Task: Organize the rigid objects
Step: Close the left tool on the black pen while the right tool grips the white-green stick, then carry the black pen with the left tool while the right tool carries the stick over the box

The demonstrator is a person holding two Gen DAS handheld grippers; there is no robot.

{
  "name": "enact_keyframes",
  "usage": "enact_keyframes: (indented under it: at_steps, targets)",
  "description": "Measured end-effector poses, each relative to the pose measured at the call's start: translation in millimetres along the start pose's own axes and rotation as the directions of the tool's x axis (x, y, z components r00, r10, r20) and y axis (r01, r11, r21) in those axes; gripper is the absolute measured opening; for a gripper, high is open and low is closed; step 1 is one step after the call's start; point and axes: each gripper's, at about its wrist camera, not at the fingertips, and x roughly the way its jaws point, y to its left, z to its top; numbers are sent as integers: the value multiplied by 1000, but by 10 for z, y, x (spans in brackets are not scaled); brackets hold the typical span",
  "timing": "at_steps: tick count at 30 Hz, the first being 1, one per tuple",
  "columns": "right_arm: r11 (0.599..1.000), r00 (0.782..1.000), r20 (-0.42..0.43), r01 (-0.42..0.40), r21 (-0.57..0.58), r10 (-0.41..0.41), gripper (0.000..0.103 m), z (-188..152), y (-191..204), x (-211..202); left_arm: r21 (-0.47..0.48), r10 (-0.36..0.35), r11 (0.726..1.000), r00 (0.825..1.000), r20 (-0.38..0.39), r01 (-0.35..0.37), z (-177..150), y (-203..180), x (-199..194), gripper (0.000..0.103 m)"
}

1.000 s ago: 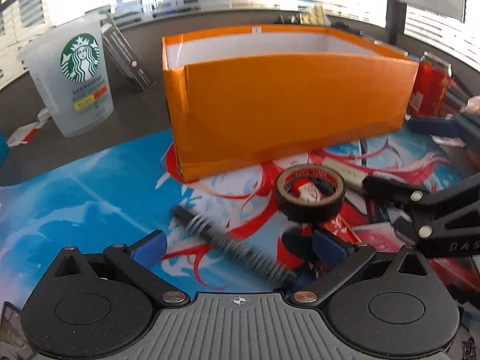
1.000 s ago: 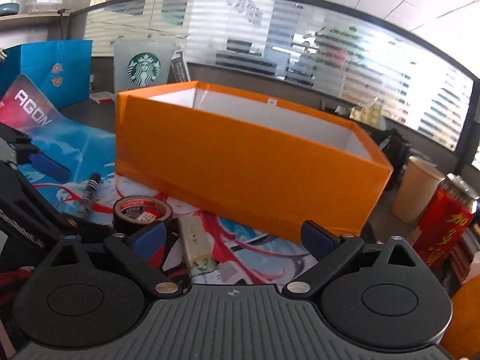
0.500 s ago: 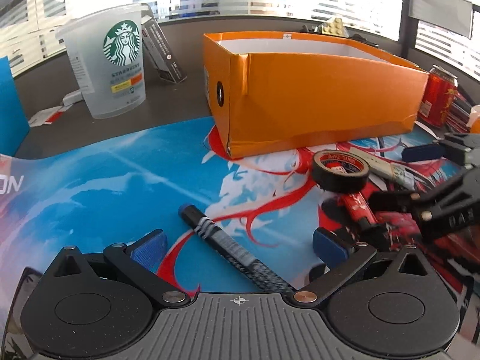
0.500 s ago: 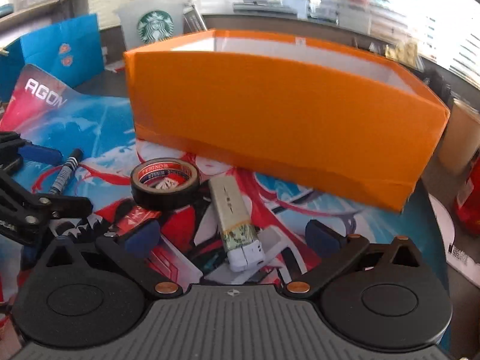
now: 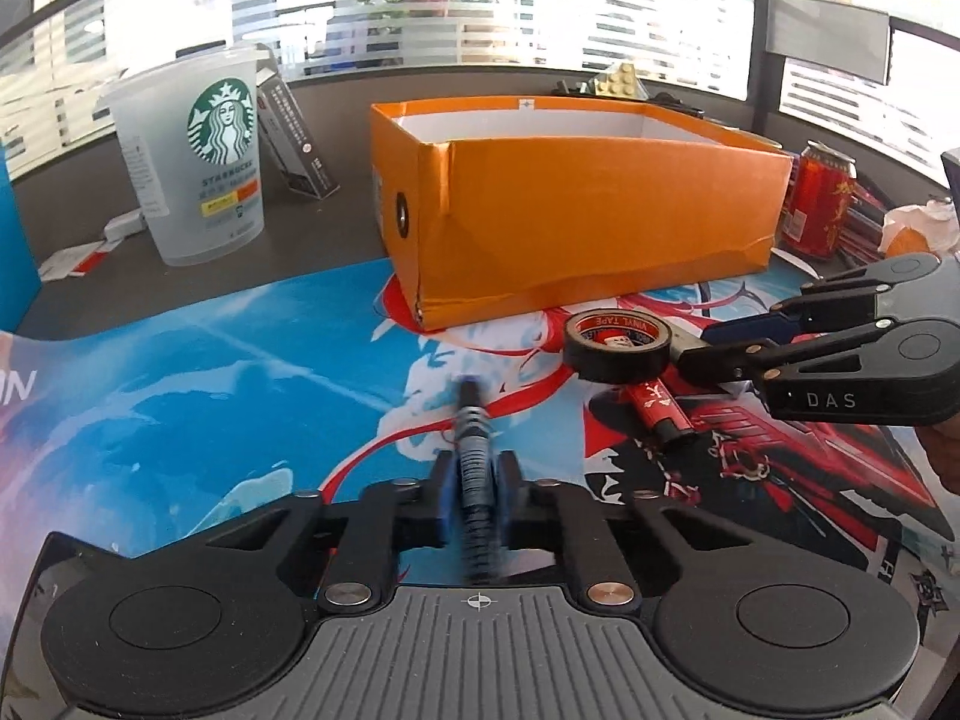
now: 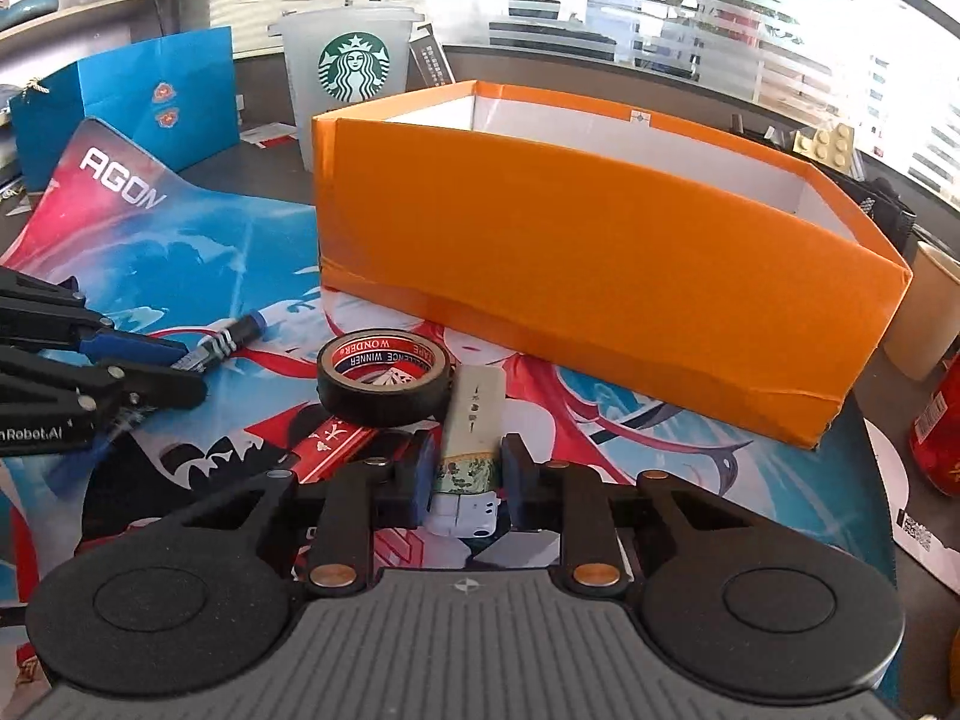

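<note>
My left gripper [image 5: 474, 495] is shut on a dark striped pen [image 5: 471, 450] that points away over the printed mat; both also show in the right wrist view, the left gripper [image 6: 153, 369] and the pen [image 6: 225, 339]. My right gripper [image 6: 462, 471] is shut on a cream lighter [image 6: 471, 420] lying on the mat; the right gripper also shows in the left wrist view [image 5: 720, 339]. A black tape roll [image 5: 617, 345] [image 6: 384, 378] lies beside the lighter. A red lighter [image 5: 657, 405] lies below the roll. The open orange box [image 5: 576, 204] [image 6: 588, 252] stands behind.
A Starbucks cup [image 5: 198, 162] stands at the back left, with a blue paper bag [image 6: 126, 102] further left. A red can [image 5: 819, 207] and a paper cup [image 6: 927, 309] stand right of the box. The mat [image 5: 198, 396] covers the near table.
Both grippers have closed: the left one on the pen, the right one on the cream lighter. The left gripper turned in line with the pen.
</note>
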Motion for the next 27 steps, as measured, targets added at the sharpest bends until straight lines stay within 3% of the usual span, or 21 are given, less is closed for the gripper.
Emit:
enact_keyframes:
  at_steps: [9, 27]
  targets:
    - [998, 998, 12, 56, 30, -57, 21, -56, -15, -130, -26, 2, 1000, 1000, 18, -1, 42, 50, -104, 11]
    - [993, 977, 196, 66, 95, -84, 21, 237, -226, -568, -30, -4, 1000, 988, 157, 9, 636, 11, -345, 11]
